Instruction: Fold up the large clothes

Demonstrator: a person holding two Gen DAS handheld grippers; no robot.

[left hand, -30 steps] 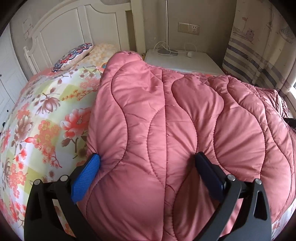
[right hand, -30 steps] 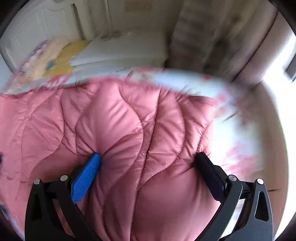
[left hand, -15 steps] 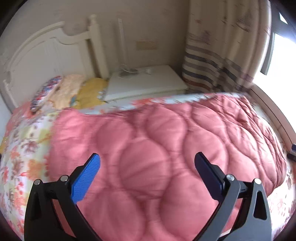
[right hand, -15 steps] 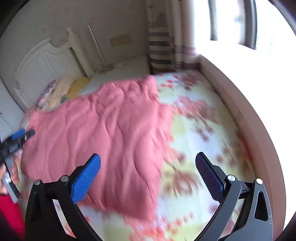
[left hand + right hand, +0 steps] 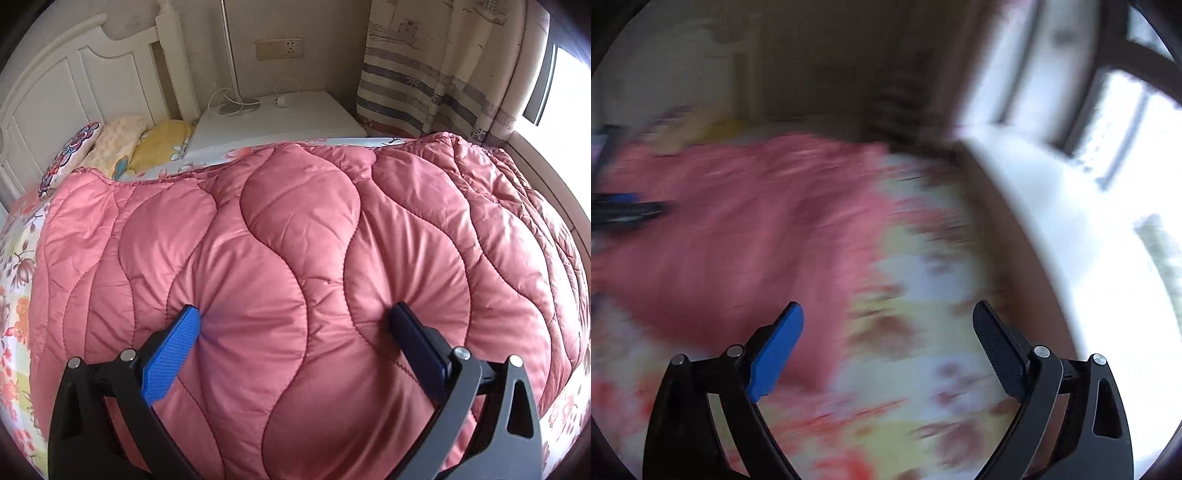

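Quilt: a pink quilted cover (image 5: 303, 258) lies spread over the bed, reaching its far edge by the nightstand (image 5: 273, 122); bare floral sheet (image 5: 14, 295) shows to one side
Left gripper: the left gripper (image 5: 295, 321) is down on the quilt, fingers spread wide, both tips dug into the padding so the fabric puckers around each; a broad bulge of quilt swells between them, though the pads do not look squeezed on it
Right gripper: the right gripper (image 5: 888, 317) hangs above the bed with nothing between its fingers; they stand spread and have just been drawing in a little
Right view: heavily blurred; the quilt's edge (image 5: 738, 240) lies to the left of the fingers, floral sheet (image 5: 923, 332) beneath them, a bright window (image 5: 1108, 129) beyond
Headboard end: white headboard (image 5: 74, 81), pillows (image 5: 122, 144) stacked against it, a lamp base (image 5: 238, 107) and cord on the nightstand
Curtain: striped, hanging by the window (image 5: 436, 74)
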